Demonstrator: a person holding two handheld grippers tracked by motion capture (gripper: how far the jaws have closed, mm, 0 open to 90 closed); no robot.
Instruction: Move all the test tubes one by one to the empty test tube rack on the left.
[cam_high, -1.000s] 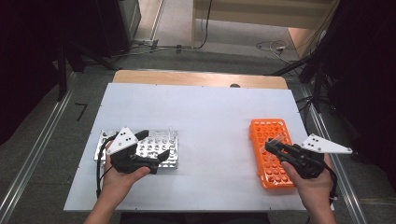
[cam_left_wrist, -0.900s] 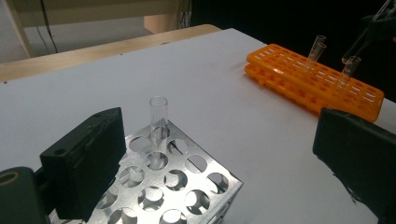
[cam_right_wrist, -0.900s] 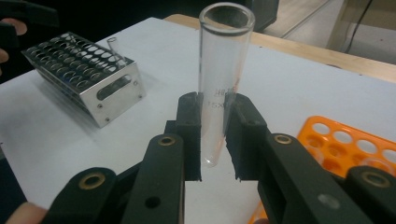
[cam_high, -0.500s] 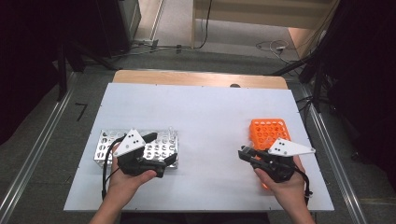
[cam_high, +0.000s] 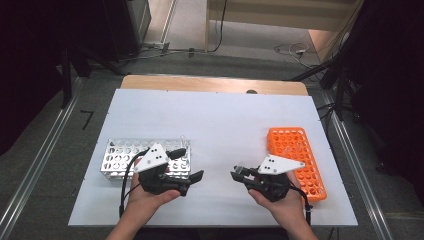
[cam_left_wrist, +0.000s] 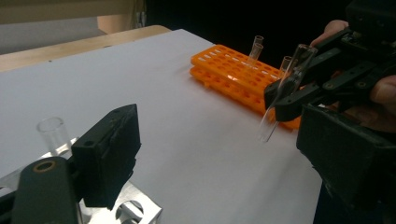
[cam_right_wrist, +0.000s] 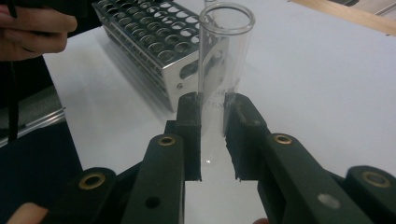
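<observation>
Glass tube (cam_right_wrist: 219, 79): light, slick, breakable; right gripper (cam_right_wrist: 212, 135) fingers pinch its middle, upright.
Left gripper (cam_left_wrist: 205, 154): fingers spread, empty.

High view looks forward-down from above. Gripper views sit low and close, facing each other; all share the table (cam_high: 220, 130).

Clear glass test tube (cam_right_wrist: 219, 84), empty, open mouth up. Held roughly upright, slightly tilted, above the white counter (cam_high: 225, 125). Between metal rack (cam_high: 122, 155) and orange rack (cam_high: 300, 150).
</observation>
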